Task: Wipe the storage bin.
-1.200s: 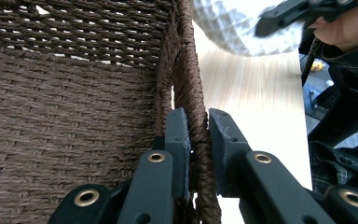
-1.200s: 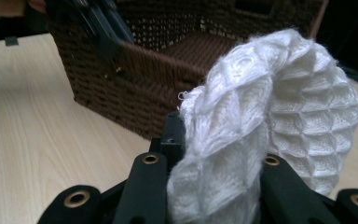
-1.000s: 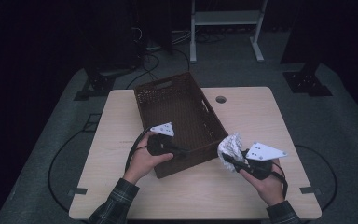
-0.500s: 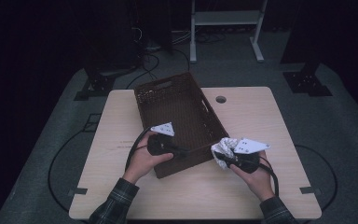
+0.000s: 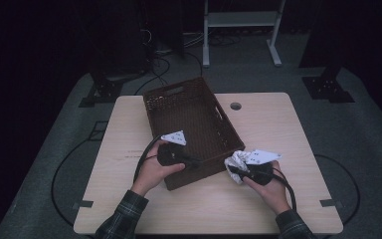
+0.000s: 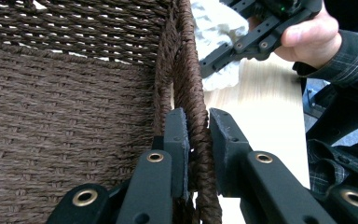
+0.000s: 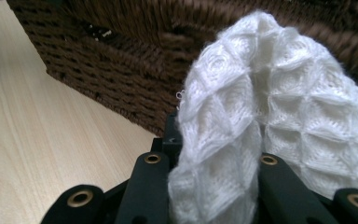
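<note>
A brown woven basket (image 5: 189, 107) stands slantwise on the light wood table (image 5: 273, 119). My left gripper (image 6: 196, 128) is shut on the basket's near rim (image 6: 190, 79), one jaw inside the wall and one outside. In the high view that left gripper (image 5: 191, 162) sits at the basket's front left corner. My right gripper (image 5: 235, 171) is shut on a white knitted cloth (image 5: 238, 160) just outside the basket's front right corner. The cloth (image 7: 256, 121) bulges up between the jaws and hides their tips, with the basket wall (image 7: 102, 60) close behind.
A small round hole (image 5: 236, 106) lies in the tabletop behind the basket. A white metal stand (image 5: 238, 20) and cables are on the dark floor beyond the table. Bare tabletop lies left of the basket and along the front edge.
My right hand has come down and to the left with the cloth, from out on the table to close against the basket's front right corner. The left hand and basket stay put.
</note>
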### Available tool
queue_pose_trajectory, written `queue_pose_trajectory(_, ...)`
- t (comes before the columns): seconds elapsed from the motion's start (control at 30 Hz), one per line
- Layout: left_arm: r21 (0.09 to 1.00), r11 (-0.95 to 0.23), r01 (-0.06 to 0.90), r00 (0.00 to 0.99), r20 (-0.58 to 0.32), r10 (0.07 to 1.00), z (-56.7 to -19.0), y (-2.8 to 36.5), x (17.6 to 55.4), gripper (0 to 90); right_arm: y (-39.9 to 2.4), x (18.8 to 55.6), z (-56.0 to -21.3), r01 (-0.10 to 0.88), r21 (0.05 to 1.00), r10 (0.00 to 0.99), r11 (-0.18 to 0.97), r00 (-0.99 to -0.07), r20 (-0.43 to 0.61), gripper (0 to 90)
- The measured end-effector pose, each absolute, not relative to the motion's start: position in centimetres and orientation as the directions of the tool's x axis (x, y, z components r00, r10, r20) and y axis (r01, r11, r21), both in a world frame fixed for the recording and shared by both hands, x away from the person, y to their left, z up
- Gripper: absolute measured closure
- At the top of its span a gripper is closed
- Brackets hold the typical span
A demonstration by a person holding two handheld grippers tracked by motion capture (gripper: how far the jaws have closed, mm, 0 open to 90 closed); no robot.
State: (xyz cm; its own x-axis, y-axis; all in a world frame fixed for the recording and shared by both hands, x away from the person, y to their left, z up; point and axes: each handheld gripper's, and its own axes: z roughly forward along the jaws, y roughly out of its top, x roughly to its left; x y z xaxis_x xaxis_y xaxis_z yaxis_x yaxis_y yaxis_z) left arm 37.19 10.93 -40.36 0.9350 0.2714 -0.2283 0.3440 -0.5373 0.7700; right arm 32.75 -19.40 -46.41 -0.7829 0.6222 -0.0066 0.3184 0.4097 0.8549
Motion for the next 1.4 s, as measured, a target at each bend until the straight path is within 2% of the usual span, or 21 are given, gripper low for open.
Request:
queue_pose_trajectory(0.37, 0.768, -0.538, 0.347, 0.934, -0.230, 0.273, -40.4, 10.9, 37.2, 77.2, -19.0, 33.1, -48.0, 0.366, 0.809, 0.622, 0.459, -0.783, 0.002, 75.2)
queue_pose_trajectory(0.6, 0.768, -0.538, 0.347, 0.934, -0.230, 0.274, -40.4, 10.9, 37.2, 77.2, -18.9, 32.9, -47.9, 0.357, 0.811, 0.622, 0.464, -0.783, -0.011, 75.2)
queue_pose_trajectory(1.07, 0.766, -0.538, 0.351, 0.933, -0.234, 0.275, -40.4, 10.9, 37.2, 77.2, -19.2, 30.6, -43.3, 0.208, 0.907, 0.613, 0.366, -0.787, -0.067, 75.2)
queue_pose_trajectory(1.4, 0.766, -0.539, 0.350, 0.933, -0.233, 0.274, -40.4, 10.9, 37.2, 77.2, -18.5, 29.9, -41.8, 0.156, 0.926, 0.599, 0.343, -0.796, -0.087, 75.2)
